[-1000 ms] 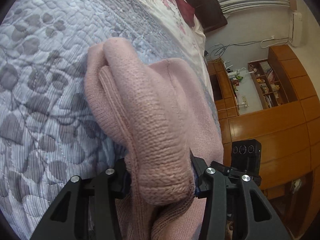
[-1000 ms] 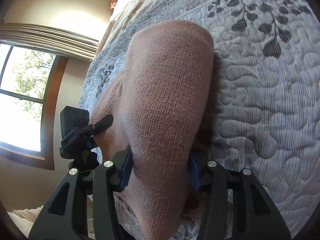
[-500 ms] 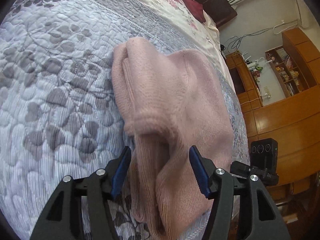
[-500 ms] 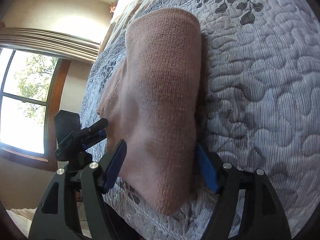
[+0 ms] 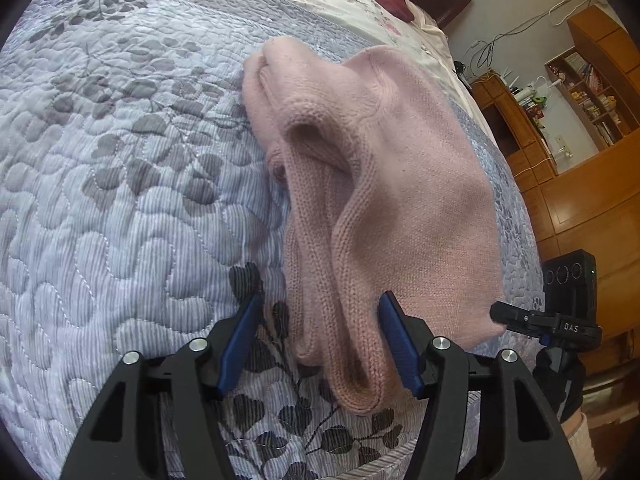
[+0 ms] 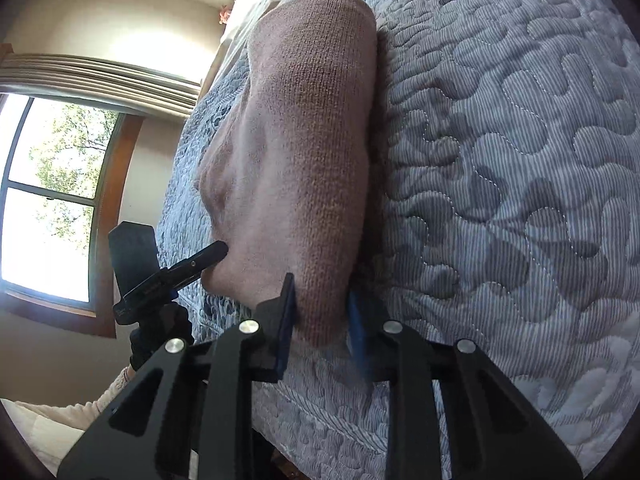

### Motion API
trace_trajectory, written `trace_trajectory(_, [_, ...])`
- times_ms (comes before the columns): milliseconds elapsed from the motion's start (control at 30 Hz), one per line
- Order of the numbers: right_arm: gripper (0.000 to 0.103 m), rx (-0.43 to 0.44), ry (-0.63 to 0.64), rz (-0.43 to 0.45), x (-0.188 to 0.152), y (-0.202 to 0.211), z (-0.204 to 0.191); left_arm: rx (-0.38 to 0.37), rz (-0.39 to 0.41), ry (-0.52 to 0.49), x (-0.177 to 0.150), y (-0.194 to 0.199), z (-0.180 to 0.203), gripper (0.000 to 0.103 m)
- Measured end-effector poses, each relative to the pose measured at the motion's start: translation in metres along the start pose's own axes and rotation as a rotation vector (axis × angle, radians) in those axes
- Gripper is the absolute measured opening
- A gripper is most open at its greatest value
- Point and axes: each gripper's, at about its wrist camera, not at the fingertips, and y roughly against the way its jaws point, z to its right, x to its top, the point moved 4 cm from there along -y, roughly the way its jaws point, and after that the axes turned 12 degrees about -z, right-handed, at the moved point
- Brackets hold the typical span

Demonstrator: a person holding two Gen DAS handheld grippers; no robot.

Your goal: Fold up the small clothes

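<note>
Pink knit, folded into a thick bundle, lies on a grey-blue quilt stitched with leaf shapes: this is the sweater, resting near the edge of the bed. In the left wrist view the quilt fills the left side, and the sweater runs from mid-frame down toward the camera, its ribbed edges doubled over in loose rolls. The left gripper sits at the sweater's near end with its blue-padded fingers spread apart; the ribbed fold lies between them, and the right-hand pad is touching or almost touching the knit, while the left-hand pad stands clear of it over the quilt. Further right, the other gripper's black camera mount shows beyond the bed edge, with wooden cabinets and shelves behind it.

In the right wrist view a window with a wooden frame fills the left, with the left gripper's black body in front of it, its tip at the sweater's edge. The sweater lies mid-frame as a long smooth roll on the quilt. The right gripper has its fingers drawn in narrowly around the sweater's near end, both pads against or very near the knit; whether they truly pinch it I cannot tell.
</note>
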Motion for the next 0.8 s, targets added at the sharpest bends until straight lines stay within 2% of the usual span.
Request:
trace_trajectory(100, [0.023,-0.022,-0.018,-0.008,0.004,-0.008,0.004,0.006,-0.002,-0.016,-0.002,-0.004,-0.003,0.061])
trace_trajectory(200, [0.024,0.000,-0.047,-0.001,0.006,-0.014,0.008,0.017,0.003,-0.024,-0.004,-0.004,-0.003,0.061])
trace_trajectory(300, [0.028,-0.009,-0.053,0.012,-0.001,-0.004,0.019,0.027,0.005,-0.018,-0.005,-0.002,-0.002,0.061])
trace_trajectory(333, [0.033,-0.029,-0.052,0.021,-0.003,-0.001,0.018,0.036,0.003,-0.015,-0.006,0.000,-0.001,0.061])
trace_trajectory(467, [0.054,-0.185,-0.038,0.063,-0.014,0.016,0.003,0.088,0.028,-0.030,-0.013,0.018,0.015,0.060])
trace_trajectory(500, [0.057,-0.219,-0.036,0.073,-0.018,0.020,-0.001,0.102,0.031,-0.041,-0.016,0.023,0.019,0.061])
trace_trajectory(567, [0.068,-0.258,-0.039,0.101,-0.028,0.025,-0.011,0.133,0.037,-0.054,-0.023,0.033,0.026,0.067])
trace_trajectory(600, [0.070,-0.279,-0.041,0.116,-0.032,0.029,-0.013,0.146,0.043,-0.057,-0.026,0.039,0.029,0.069])
trace_trajectory(667, [0.079,-0.353,-0.047,0.140,-0.040,0.035,-0.021,0.167,0.056,-0.060,-0.035,0.049,0.035,0.071])
trace_trajectory(800, [0.083,-0.475,-0.041,0.173,-0.059,0.042,-0.038,0.235,0.084,-0.051,-0.048,0.065,0.046,0.074])
